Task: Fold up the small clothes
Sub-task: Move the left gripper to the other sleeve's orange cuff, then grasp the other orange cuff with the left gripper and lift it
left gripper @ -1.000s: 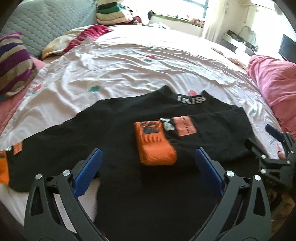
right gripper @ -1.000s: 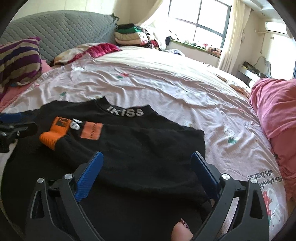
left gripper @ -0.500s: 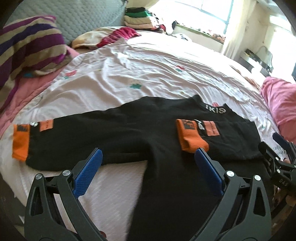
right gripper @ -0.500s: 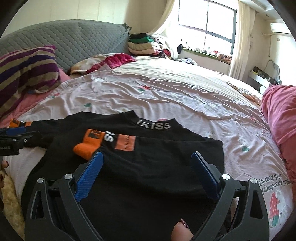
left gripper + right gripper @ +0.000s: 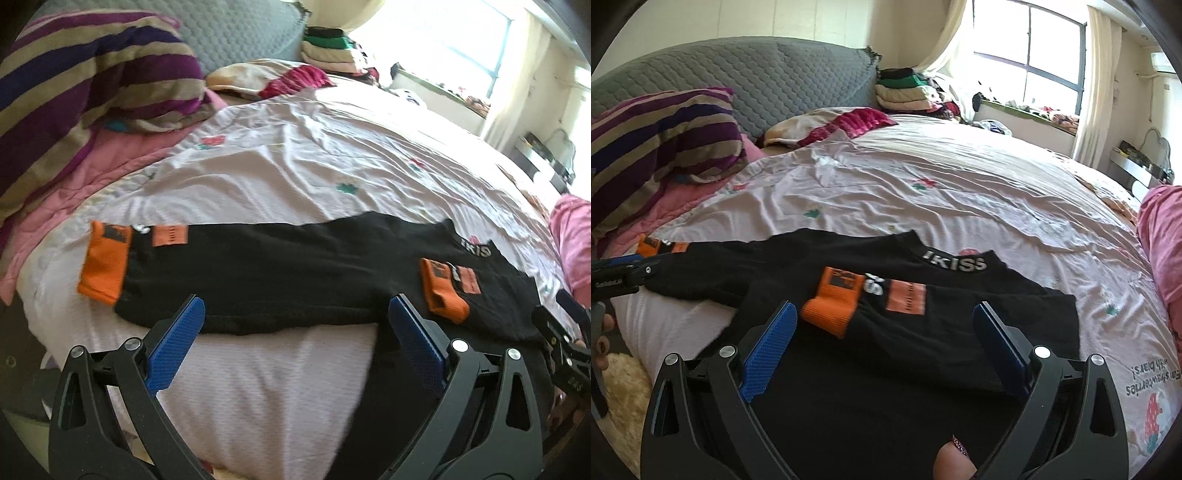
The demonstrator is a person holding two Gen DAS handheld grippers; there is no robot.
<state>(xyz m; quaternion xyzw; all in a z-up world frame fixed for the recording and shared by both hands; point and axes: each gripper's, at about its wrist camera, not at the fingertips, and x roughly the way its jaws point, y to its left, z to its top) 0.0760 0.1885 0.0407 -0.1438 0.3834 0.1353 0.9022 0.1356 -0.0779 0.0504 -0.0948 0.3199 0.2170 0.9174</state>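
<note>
A black sweater [image 5: 295,266] with orange cuffs lies flat on the pale bedsheet [image 5: 314,166]. Its left sleeve stretches out sideways and ends in an orange cuff [image 5: 105,267] near the bed's left edge. The other sleeve is folded across the body, its orange cuff [image 5: 831,310] lying below the "KISS" collar [image 5: 955,264]. My left gripper [image 5: 295,314] hovers open over the lower edge of the outstretched sleeve. My right gripper [image 5: 884,314] is open above the sweater's body [image 5: 886,387], holding nothing. Each gripper shows at the edge of the other's view: the left gripper [image 5: 646,267] and the right gripper [image 5: 556,308].
A striped pillow [image 5: 661,147] and a grey quilted headboard [image 5: 783,81] are at the far left. Folded clothes [image 5: 905,90] are stacked by the window. A pink blanket [image 5: 1163,240] lies at the right. The bed edge drops off at the near left, above a fluffy rug [image 5: 624,391].
My left gripper has swung left, from over the folded cuff to over the outstretched sleeve. The right gripper has drawn back slightly. Both stayed open.
</note>
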